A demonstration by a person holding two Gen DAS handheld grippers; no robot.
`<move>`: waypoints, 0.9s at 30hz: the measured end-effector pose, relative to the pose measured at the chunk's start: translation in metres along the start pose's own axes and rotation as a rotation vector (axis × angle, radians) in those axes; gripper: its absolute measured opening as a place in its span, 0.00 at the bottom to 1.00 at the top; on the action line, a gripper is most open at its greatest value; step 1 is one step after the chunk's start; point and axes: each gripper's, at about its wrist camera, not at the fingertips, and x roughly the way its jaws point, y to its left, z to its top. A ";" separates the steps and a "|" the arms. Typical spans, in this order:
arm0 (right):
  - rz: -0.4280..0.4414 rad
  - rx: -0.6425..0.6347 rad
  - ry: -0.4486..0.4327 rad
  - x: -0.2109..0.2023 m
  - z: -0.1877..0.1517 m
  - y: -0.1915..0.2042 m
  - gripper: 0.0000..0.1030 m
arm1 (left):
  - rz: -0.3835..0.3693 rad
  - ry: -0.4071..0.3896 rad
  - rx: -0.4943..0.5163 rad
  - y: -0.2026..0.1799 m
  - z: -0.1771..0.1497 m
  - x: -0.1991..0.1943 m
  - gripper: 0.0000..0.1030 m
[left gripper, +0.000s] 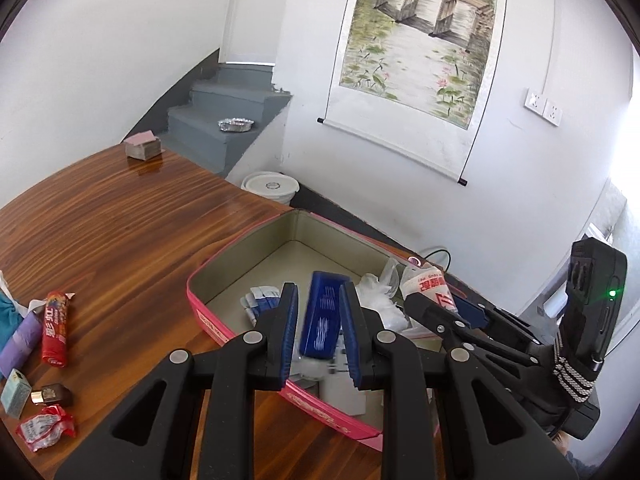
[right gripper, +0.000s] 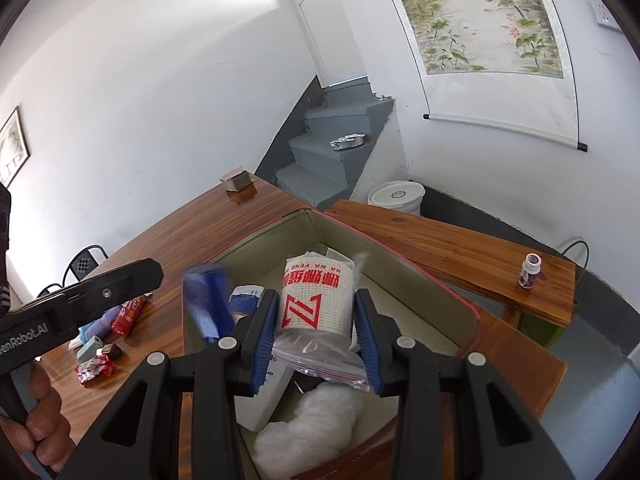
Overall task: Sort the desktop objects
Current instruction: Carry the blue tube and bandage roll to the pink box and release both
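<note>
Between the blue pads of our left hand-held gripper (left gripper: 319, 322) we grip a dark blue flat plastic case (left gripper: 323, 316); our right hand-held gripper (right gripper: 316, 334) clamps a clear zip bag holding a white roll printed in red (right gripper: 316, 300). Both hang over the pink-rimmed open box (left gripper: 240, 242) on the wooden counter (left gripper: 120, 216).

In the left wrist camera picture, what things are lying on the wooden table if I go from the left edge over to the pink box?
Purple roll → red tube-shaped packet with printed letters → long blue box held between the left gripper pads, over the pink-rimmed open box → white packet with red print in the right gripper.
</note>
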 end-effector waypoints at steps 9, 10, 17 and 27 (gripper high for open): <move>0.025 0.032 0.021 0.006 -0.004 -0.003 0.62 | 0.078 0.017 -0.127 0.041 -0.005 -0.006 0.23; 0.028 0.032 0.019 0.006 -0.004 -0.002 0.65 | 0.085 0.018 -0.139 0.045 -0.006 -0.007 0.24; 0.042 0.008 0.005 0.000 -0.006 0.014 0.66 | 0.167 0.007 -0.192 0.066 -0.017 -0.017 0.62; 0.099 -0.058 0.022 0.005 -0.015 0.057 0.71 | 0.266 0.026 -0.241 0.112 -0.036 -0.036 0.62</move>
